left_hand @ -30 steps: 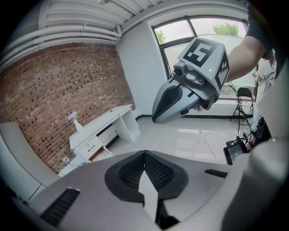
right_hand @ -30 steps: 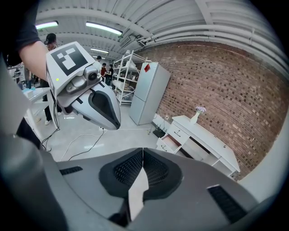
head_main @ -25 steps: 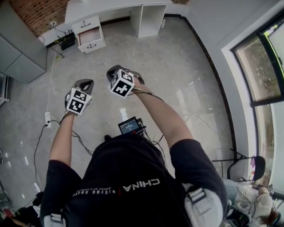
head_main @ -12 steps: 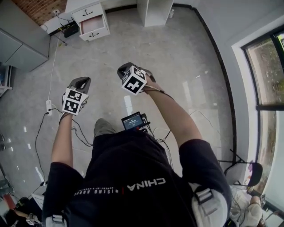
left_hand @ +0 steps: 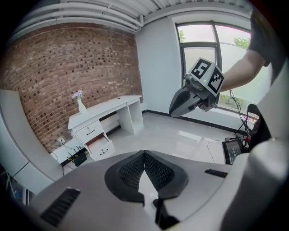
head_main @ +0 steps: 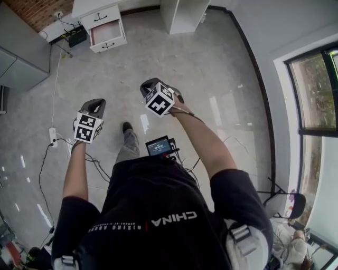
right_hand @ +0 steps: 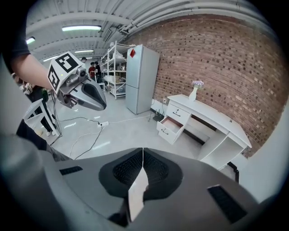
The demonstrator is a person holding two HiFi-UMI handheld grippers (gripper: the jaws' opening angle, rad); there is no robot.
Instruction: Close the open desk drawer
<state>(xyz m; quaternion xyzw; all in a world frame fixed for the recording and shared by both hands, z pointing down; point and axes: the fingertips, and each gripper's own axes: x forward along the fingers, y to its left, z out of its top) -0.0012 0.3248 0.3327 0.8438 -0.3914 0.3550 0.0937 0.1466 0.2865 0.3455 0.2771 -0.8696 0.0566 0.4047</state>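
Loads of open floor [head_main: 179,68] ahead of left claw [head_main: 96,104] and right claw [head_main: 152,86], just cables [head_main: 42,176] and a power strip [head_main: 53,136] off left. Both pinched shut, holding nothing. Drawer [head_main: 107,32] hanging open in the bench [right_hand: 216,118], well ahead and a bit left, far from either.

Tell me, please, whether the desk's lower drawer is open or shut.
Open: the lower drawer juts out from the white desk, its pinkish inside exposed, while the upper drawer sits flush.
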